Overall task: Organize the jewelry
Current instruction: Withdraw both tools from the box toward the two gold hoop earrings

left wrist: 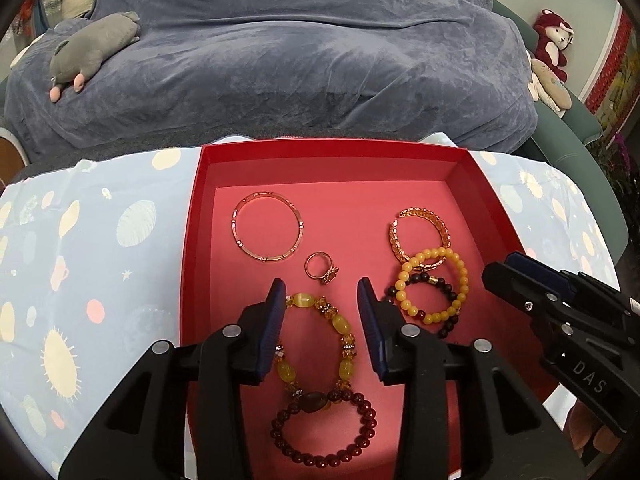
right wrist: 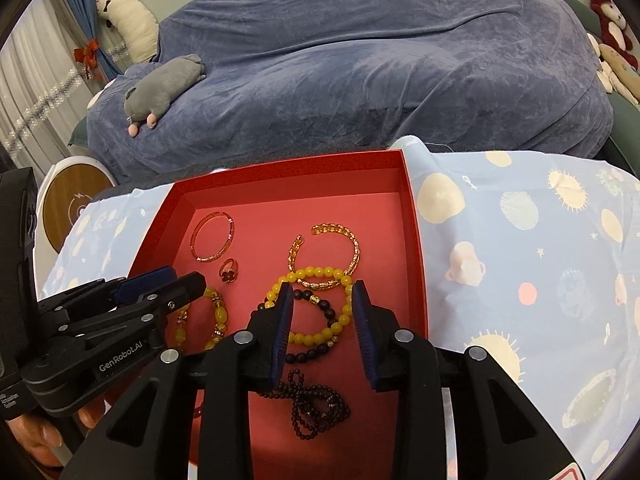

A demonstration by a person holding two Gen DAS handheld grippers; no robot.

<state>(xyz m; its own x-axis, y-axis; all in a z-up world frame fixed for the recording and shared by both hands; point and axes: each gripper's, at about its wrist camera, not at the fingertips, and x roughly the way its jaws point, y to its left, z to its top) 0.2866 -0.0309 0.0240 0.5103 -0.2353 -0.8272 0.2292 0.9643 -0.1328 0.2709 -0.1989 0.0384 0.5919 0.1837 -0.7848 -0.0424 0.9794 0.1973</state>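
Note:
A red box point(left wrist: 192, 248) point(right wrist: 416, 240) holds jewelry: a gold bangle point(left wrist: 267, 226) point(right wrist: 212, 237), a ring point(left wrist: 322, 268) point(right wrist: 229, 271), a gold chain cuff point(left wrist: 420, 236) point(right wrist: 326, 256), a yellow bead bracelet point(left wrist: 432, 284) point(right wrist: 310, 306) over a dark bead bracelet point(left wrist: 440, 292) point(right wrist: 320, 308), an amber bracelet point(left wrist: 316, 344) point(right wrist: 218, 316), a dark red bead bracelet point(left wrist: 324, 428) and a small dark bead strand point(right wrist: 316, 400). My left gripper point(left wrist: 322, 316) point(right wrist: 160, 284) is open above the amber bracelet. My right gripper point(right wrist: 320, 312) point(left wrist: 500, 270) is open above the yellow and dark bracelets.
The box lies on a light blue patterned cloth point(left wrist: 88, 264) point(right wrist: 540, 264). Behind is a sofa under a blue-grey blanket point(left wrist: 300, 52) with a grey plush toy point(left wrist: 92, 48) point(right wrist: 160, 88). A small pink object point(right wrist: 466, 268) lies on the cloth right of the box.

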